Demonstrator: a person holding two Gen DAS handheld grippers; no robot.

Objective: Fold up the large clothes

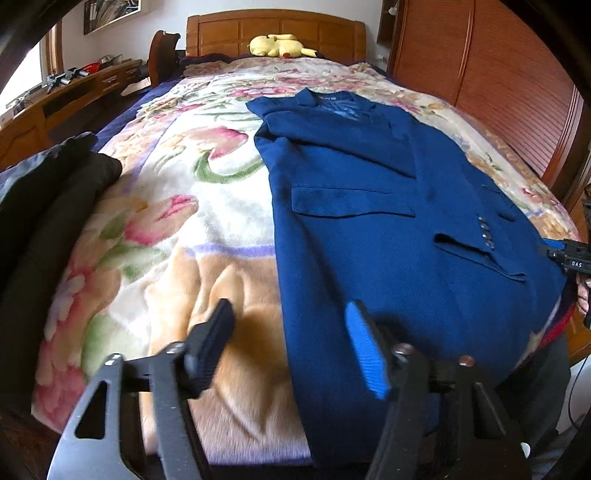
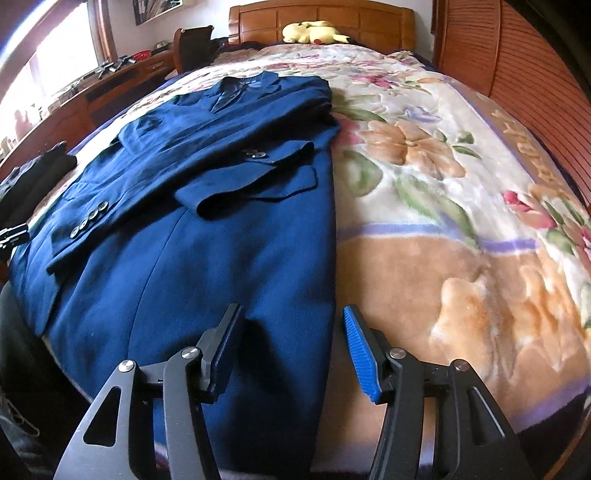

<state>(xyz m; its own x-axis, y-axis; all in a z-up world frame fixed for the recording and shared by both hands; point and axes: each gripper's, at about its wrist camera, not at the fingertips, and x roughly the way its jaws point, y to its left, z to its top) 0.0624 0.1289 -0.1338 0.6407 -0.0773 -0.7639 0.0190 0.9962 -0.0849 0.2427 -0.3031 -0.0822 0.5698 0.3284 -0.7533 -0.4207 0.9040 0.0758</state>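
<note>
A dark blue coat (image 1: 388, 229) lies flat on the flowered bed blanket (image 1: 177, 206), collar toward the headboard, both sleeves folded across its front. It also shows in the right wrist view (image 2: 207, 221). My left gripper (image 1: 291, 325) is open, hovering over the coat's lower left edge. My right gripper (image 2: 291, 325) is open, hovering over the coat's lower right edge. The right gripper's tip also shows at the right edge of the left wrist view (image 1: 565, 254). Neither gripper holds anything.
A pile of dark clothes (image 1: 48, 206) lies at the bed's left side. A yellow plush toy (image 1: 280, 46) rests by the wooden headboard (image 1: 273, 29). A wooden desk (image 1: 66, 92) stands left of the bed; a slatted wooden wardrobe (image 1: 498, 74) stands right.
</note>
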